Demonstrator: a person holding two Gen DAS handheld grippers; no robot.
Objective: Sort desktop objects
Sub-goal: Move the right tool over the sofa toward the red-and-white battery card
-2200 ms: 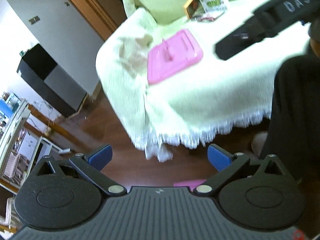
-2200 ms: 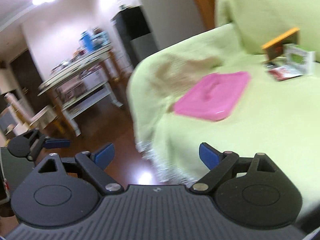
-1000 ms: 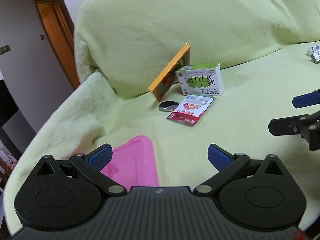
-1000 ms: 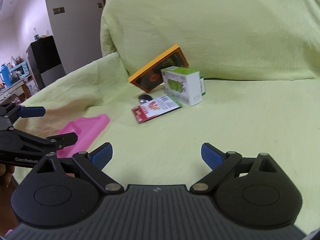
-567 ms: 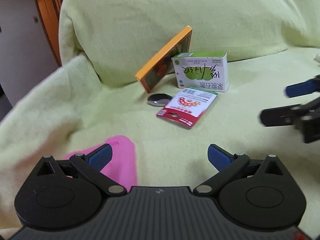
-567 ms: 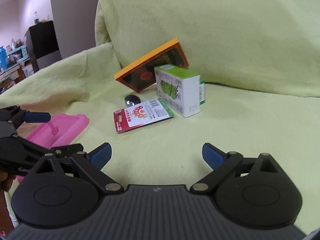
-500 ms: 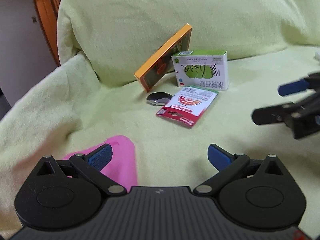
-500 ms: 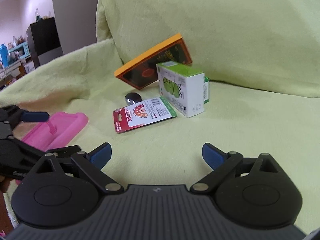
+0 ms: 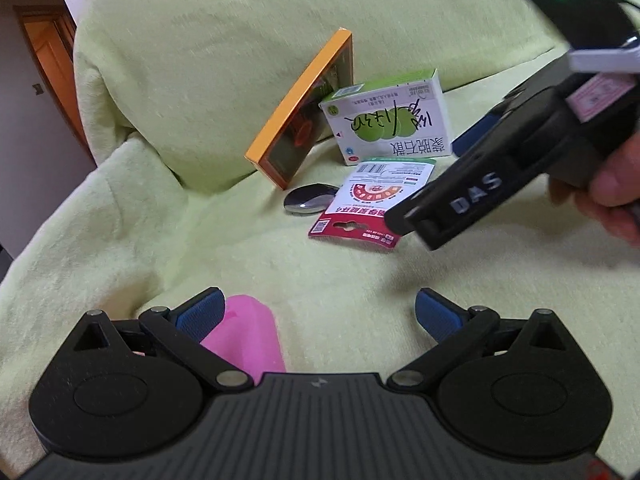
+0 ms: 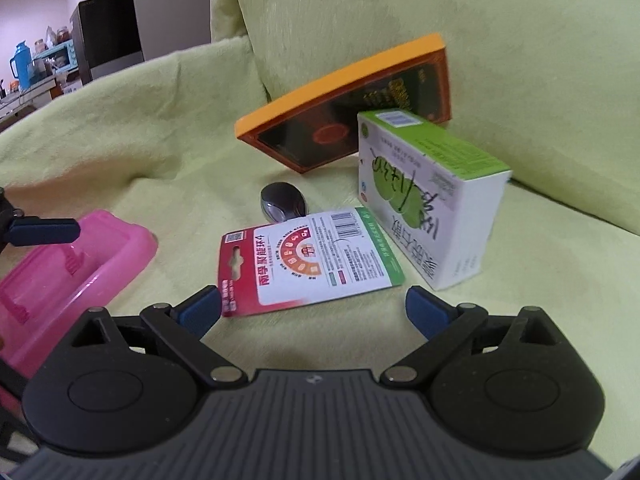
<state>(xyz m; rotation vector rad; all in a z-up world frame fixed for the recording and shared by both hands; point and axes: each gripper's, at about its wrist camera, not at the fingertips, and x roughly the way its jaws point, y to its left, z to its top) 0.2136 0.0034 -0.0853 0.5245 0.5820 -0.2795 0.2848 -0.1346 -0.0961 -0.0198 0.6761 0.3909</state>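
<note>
Right wrist view: the red-and-white card (image 10: 308, 260) is seen lying flat on the sofa seat (image 10: 520, 300), long axis left-right, hanging-hole end leftward. "DAS" is read on the right gripper (image 9: 404, 220); both it and the left gripper (image 9: 318, 312) are spread wide, empty.

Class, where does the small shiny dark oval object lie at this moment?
In the right wrist view, the small shiny dark oval object lies on the green cover, just below the leaning orange-edged box and touching the top edge of the flat red-and-white card pack.

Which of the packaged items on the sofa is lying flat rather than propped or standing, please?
The red-and-white card pack lies flat on the cover. The orange-edged box leans against the backrest, and the green-and-white box stands on its edge.
</note>
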